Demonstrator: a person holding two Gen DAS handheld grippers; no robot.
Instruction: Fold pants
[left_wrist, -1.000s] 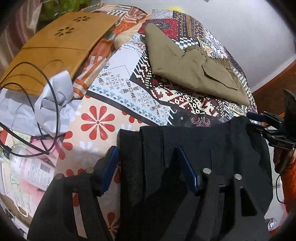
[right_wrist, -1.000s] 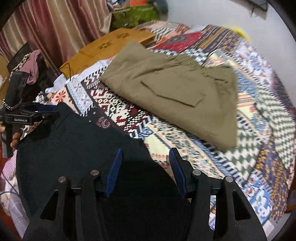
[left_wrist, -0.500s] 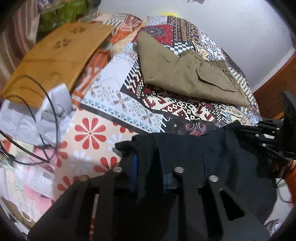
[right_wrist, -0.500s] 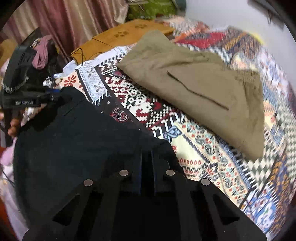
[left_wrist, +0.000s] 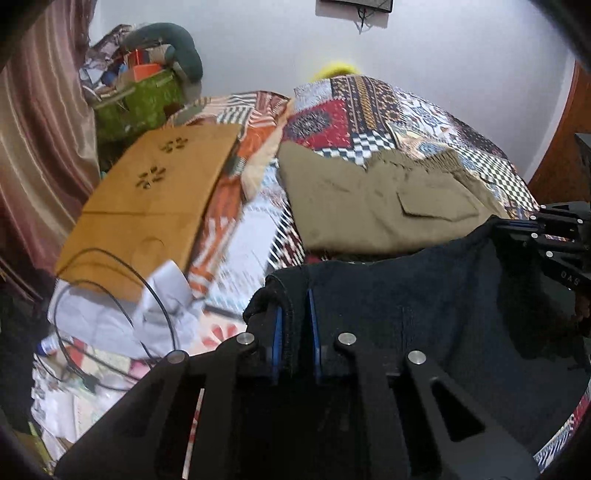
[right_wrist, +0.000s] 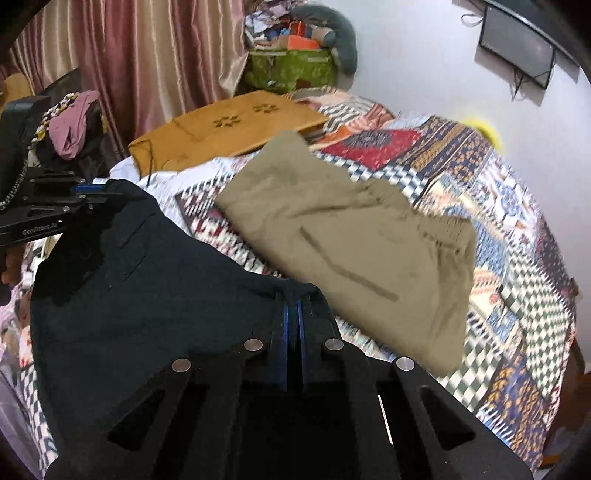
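Note:
Dark black pants (left_wrist: 424, 295) hang stretched between both grippers, lifted off the patterned bedspread (left_wrist: 369, 122). In the left wrist view my left gripper (left_wrist: 293, 314) is closing its jaws on a thick folded edge of the pants, blue pads pressing the cloth. My right gripper (left_wrist: 535, 229) pinches the far corner at the right edge. In the right wrist view the right gripper (right_wrist: 293, 306) is shut on the near edge of the black pants (right_wrist: 147, 277), and the left gripper (right_wrist: 92, 192) holds the far left corner. Folded khaki pants (right_wrist: 351, 236) lie on the bed beyond.
A brown board with flower cut-outs (left_wrist: 155, 192) lies at the bed's left. White crumpled cloth and a black cable (left_wrist: 110, 306) sit near the left edge. A green bag (right_wrist: 288, 70) and curtains (right_wrist: 147, 66) stand behind. A screen (right_wrist: 517, 44) hangs on the wall.
Both grippers went from open around the pants' edge to closed on it, then rose with it. The black pants lifted off the bed and the views tilted up toward the wall.

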